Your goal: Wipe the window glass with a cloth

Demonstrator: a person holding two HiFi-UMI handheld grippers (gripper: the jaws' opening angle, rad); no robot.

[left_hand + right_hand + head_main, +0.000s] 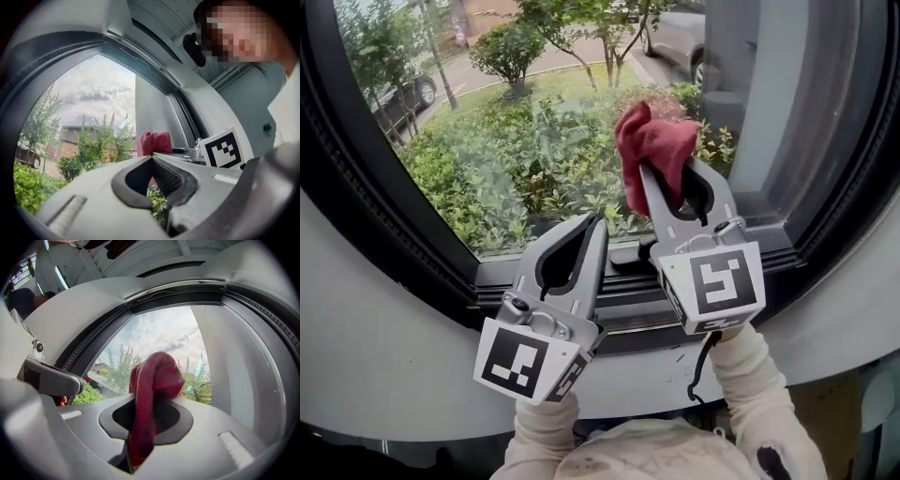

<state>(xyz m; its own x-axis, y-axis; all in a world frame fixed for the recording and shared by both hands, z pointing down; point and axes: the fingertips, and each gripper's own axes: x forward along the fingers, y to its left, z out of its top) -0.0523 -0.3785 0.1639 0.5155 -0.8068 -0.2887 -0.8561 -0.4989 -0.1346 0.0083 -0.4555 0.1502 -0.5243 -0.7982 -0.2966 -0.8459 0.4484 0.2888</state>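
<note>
Head view first: right tool is up against the lower right part of the window glass, jaws clamped on a red cloth that bunches up above the tips. Left tool sits just beside it, lower and to the left, jaws closed together with nothing between them, pointing at the pane above the dark bottom rail.

Only this view gives the ground outside: shrubs, a lawn strip and a dark parked car.

The right gripper view adds what the head view hides: the cloth runs down through the oval gap behind the tips and is pinched where the jaws meet, its top rounded over like a knob. Whether it touches the glass, no view settles.

The left gripper view looks upward instead and catches cloudy sky, a low building and the right tool's marker cube off to its right, the cloth peeking over its own closed jaws.

Edges now: the cloth is near the pane's right side, close to a grey upright panel. The curved black frame bounds the left. Plenty of open glass to the left and above
</note>
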